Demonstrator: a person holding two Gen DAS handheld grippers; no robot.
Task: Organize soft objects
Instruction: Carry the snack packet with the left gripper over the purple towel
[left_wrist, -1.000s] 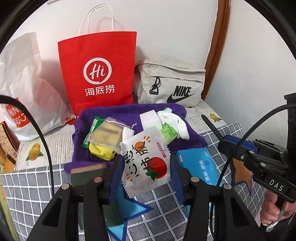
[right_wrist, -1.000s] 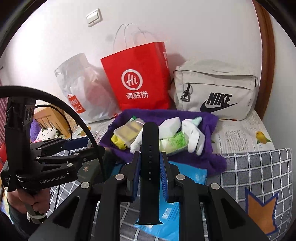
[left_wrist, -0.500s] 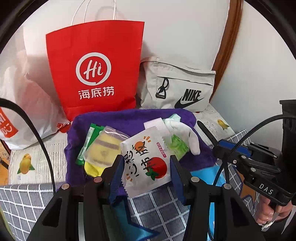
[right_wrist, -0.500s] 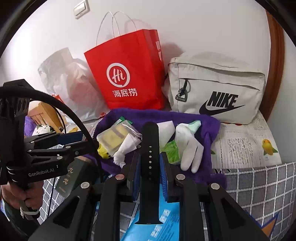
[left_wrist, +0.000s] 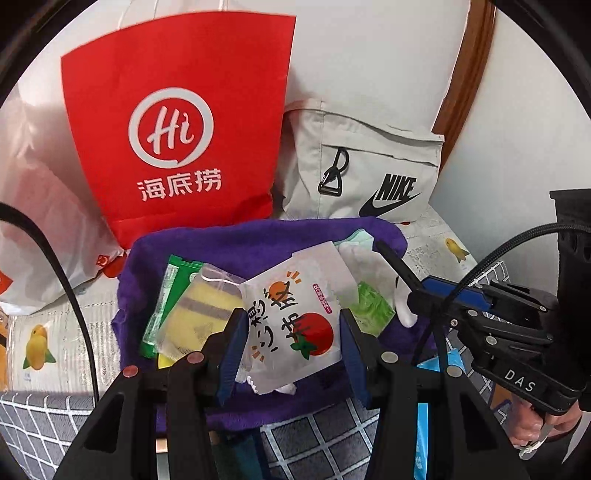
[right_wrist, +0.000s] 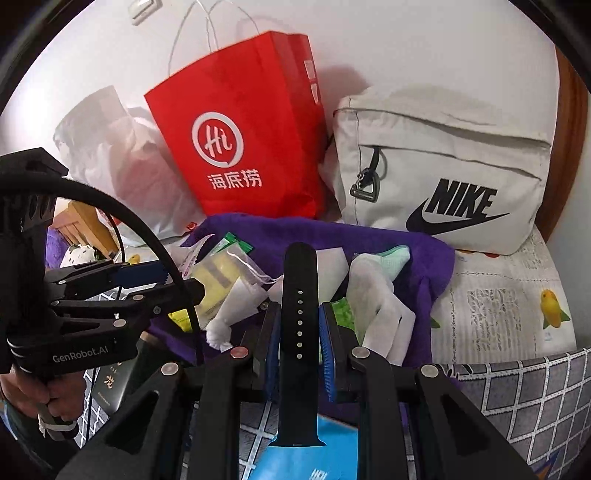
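Note:
My left gripper (left_wrist: 290, 332) is shut on a white snack packet (left_wrist: 295, 317) printed with a tomato, holding it above the purple towel (left_wrist: 266, 236). My right gripper (right_wrist: 298, 325) is shut on a black watch strap (right_wrist: 298, 332), also over the purple towel (right_wrist: 424, 288). On the towel lie a yellow sponge in a clear pouch (left_wrist: 201, 314), a green packet (left_wrist: 173, 280), a light green packet (left_wrist: 371, 306) and a white glove (right_wrist: 380, 302). The right gripper also shows in the left wrist view (left_wrist: 424, 291), and the left gripper in the right wrist view (right_wrist: 162, 284).
A red paper bag (left_wrist: 177, 140), a grey Nike bag (left_wrist: 369, 173) and a white plastic bag (left_wrist: 33, 206) stand against the wall behind the towel. A blue packet (right_wrist: 314, 461) and a dark box (right_wrist: 110, 380) lie on the grey checked cover (right_wrist: 517, 391) in front.
Both grippers have moved forward over the purple towel, each still holding its item. The bags at the wall look larger and closer.

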